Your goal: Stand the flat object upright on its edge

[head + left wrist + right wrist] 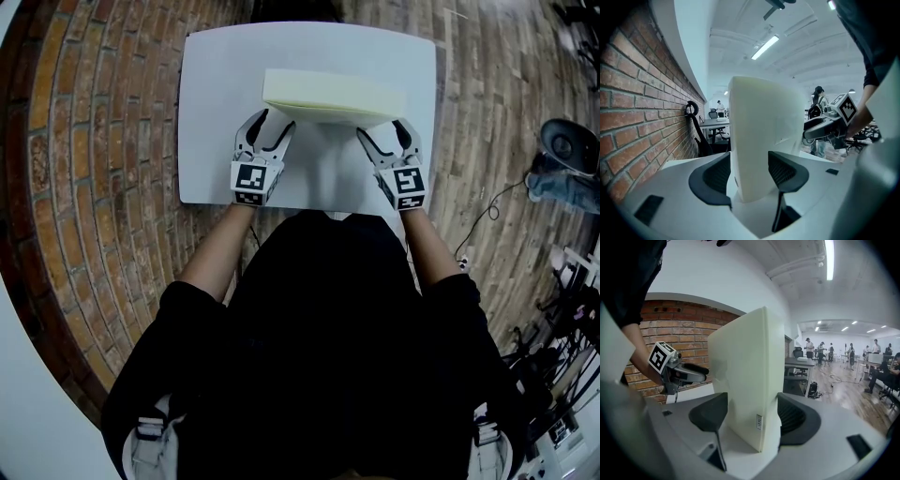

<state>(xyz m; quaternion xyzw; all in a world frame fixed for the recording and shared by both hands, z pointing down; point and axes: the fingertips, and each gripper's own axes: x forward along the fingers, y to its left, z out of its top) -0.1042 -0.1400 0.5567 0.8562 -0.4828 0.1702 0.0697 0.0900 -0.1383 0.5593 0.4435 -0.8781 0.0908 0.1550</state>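
A thick, pale cream foam slab [328, 96] is over the white table [216, 141], with a gripper at each end of its near side. In both gripper views it stands upright between the jaws. My left gripper [268, 127] is shut on the slab [759, 126] near its left end, with the dark pads [780, 171] against its two faces. At the other end, my right gripper [386, 137] is shut on the slab [745, 376] in the same way, pads [792, 418] pressed on it. The slab's bottom edge is hidden, so I cannot tell whether it rests on the table.
A brick wall [84, 169] runs along the table's left side. Wooden floor with cables and gear [562, 169] lies to the right. Behind the slab, the room has desks, office chairs [701, 136] and several people [820, 352].
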